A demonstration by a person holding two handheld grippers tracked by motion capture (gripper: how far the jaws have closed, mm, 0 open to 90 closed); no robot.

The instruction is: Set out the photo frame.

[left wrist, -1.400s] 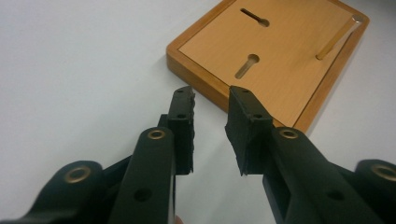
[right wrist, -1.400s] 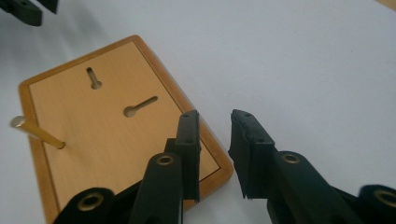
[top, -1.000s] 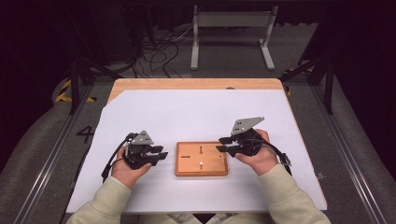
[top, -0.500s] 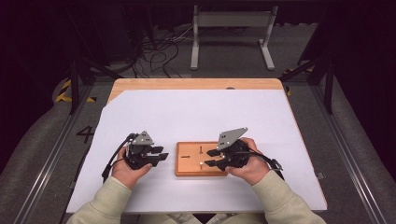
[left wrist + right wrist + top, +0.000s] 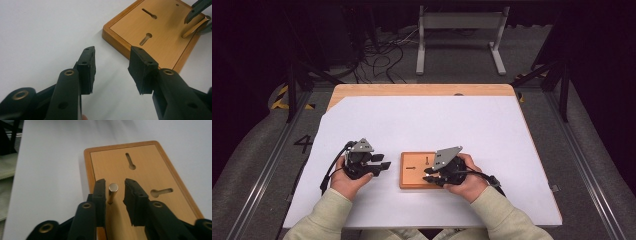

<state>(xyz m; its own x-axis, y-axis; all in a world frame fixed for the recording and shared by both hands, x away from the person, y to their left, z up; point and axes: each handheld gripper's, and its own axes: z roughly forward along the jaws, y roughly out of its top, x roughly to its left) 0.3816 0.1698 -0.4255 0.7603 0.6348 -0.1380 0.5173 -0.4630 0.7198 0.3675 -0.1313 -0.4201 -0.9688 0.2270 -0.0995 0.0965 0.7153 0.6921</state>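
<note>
Right gripper point(image 5: 113, 191) jaws just closing, brass pin point(image 5: 112, 192) upright between, one pad touching. Left gripper point(image 5: 111, 67) opening, empty, beside wooden board point(image 5: 160, 37).

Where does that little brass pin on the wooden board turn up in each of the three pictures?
High view: the brass pin is a tiny glint at the right gripper, on the wooden board, bottom centre.
Left gripper view: top right corner, leaning, by the other gripper's jaws.
Right gripper view: centre, between the jaws, close to the left one.
Shared landmark: the board's two keyhole slots.
</note>
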